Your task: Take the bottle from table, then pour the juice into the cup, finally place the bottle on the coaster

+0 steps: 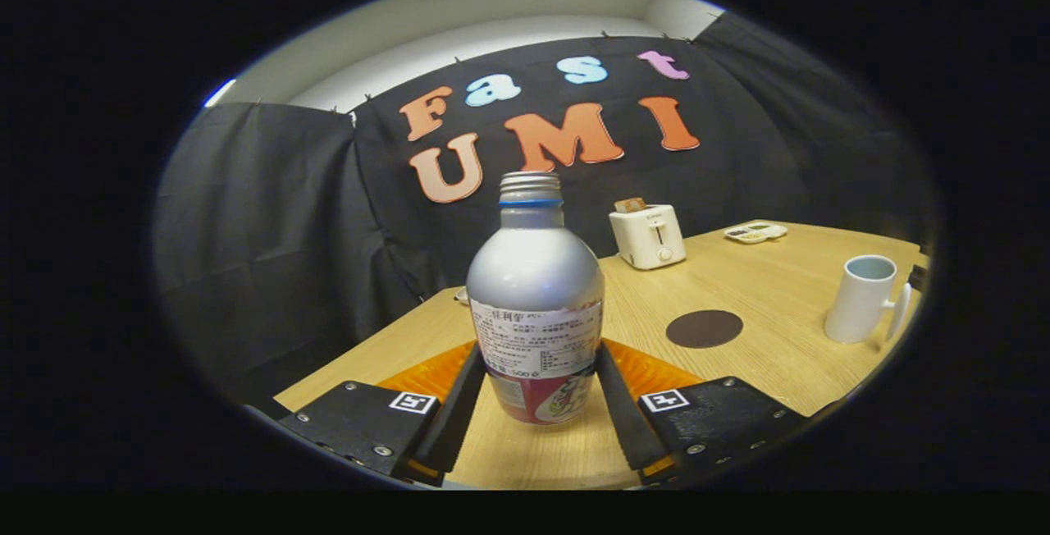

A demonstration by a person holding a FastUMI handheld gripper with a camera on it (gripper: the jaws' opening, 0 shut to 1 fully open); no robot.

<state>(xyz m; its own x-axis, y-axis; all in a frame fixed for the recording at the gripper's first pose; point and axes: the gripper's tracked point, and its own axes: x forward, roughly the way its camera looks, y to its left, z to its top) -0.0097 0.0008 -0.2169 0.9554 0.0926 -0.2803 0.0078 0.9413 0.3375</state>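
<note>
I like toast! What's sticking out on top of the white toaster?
Something brownish, maybe toast, pokes from the toaster; its lower part is hidden inside. The fingers grip the bottle.

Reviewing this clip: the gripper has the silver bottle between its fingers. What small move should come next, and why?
Probably lift and carry it toward the white mug. The gripper appears shut on the uncapped silver metal bottle, both fingers against its sides, and its base seems just above the wooden table. The mug stands open beyond the round dark coaster, so pouring comes next.
</note>
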